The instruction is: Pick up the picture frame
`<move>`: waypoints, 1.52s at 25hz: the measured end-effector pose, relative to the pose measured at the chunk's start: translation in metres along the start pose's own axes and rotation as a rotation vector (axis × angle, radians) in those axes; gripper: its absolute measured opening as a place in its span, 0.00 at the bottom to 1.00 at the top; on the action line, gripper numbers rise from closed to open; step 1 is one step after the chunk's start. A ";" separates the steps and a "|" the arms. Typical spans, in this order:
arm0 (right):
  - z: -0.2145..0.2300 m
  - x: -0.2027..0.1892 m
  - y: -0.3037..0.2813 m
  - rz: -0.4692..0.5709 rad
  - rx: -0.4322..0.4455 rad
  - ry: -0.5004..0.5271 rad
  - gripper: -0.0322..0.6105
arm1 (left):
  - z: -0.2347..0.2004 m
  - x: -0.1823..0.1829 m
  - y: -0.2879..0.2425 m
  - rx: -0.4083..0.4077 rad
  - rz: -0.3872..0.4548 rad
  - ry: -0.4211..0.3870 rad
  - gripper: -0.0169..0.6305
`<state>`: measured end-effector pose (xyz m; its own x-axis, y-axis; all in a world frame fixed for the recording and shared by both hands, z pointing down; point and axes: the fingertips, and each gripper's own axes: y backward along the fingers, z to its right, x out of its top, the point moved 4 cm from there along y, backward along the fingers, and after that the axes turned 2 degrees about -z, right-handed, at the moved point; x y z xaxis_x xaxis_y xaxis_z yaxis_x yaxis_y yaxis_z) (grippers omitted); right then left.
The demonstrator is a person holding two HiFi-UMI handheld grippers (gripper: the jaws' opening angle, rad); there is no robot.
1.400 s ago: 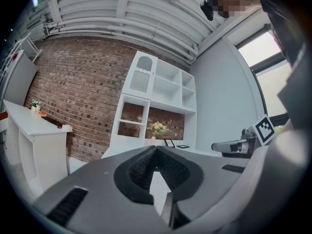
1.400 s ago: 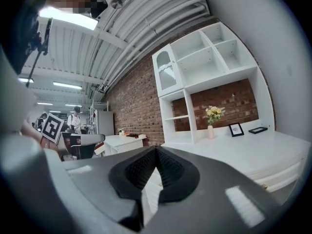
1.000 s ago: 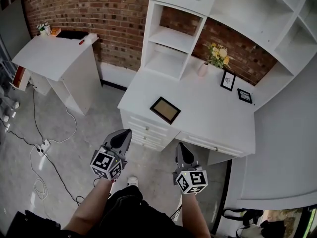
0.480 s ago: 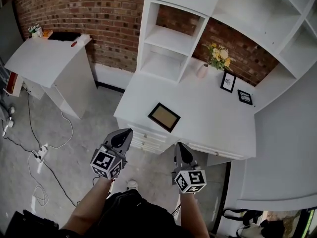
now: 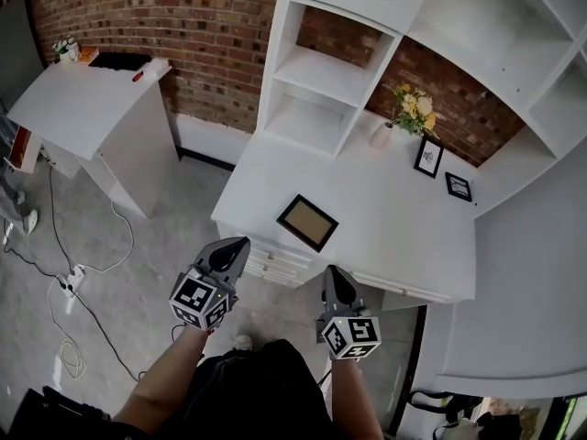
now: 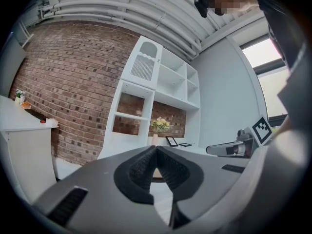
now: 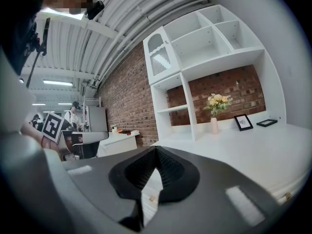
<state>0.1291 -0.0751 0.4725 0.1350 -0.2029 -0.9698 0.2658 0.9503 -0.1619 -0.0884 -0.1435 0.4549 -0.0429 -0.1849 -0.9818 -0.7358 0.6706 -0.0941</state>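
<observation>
A dark picture frame (image 5: 307, 222) with a tan inside lies flat near the front left of the white desk (image 5: 404, 236). My left gripper (image 5: 235, 247) is held in front of the desk's drawers, below and left of the frame, with its jaws closed tip to tip and nothing in them. My right gripper (image 5: 334, 278) hangs just before the desk's front edge, below and slightly right of the frame, also shut and empty. In the left gripper view the left gripper (image 6: 156, 148) points at the desk. The right gripper (image 7: 155, 151) shows shut in its own view.
Two small black frames (image 5: 427, 157) (image 5: 458, 186) and a vase of yellow flowers (image 5: 402, 115) stand at the desk's back. White shelving (image 5: 316, 81) rises over it against a brick wall. A white lectern-like table (image 5: 87, 108) stands left; cables (image 5: 69, 282) lie on the floor.
Both grippers have come slightly nearer the desk's front, still shut. The picture frame has not moved on the desk.
</observation>
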 end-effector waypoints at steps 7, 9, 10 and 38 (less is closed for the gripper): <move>0.015 -0.003 -0.011 -0.011 0.009 -0.009 0.05 | 0.003 -0.006 -0.016 -0.005 -0.015 0.005 0.02; 0.020 -0.003 -0.020 -0.020 0.020 -0.009 0.05 | 0.000 -0.008 -0.023 0.003 -0.020 0.008 0.02; 0.023 -0.003 -0.024 -0.025 0.025 -0.009 0.05 | -0.002 -0.008 -0.026 0.010 -0.021 0.012 0.02; 0.113 -0.045 -0.122 -0.352 0.132 0.013 0.13 | -0.013 -0.042 -0.113 0.094 -0.100 0.080 0.02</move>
<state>0.1985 -0.2084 0.5568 0.0012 -0.5077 -0.8616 0.4150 0.7841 -0.4615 -0.0118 -0.2208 0.5094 -0.0291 -0.3087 -0.9507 -0.6729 0.7094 -0.2098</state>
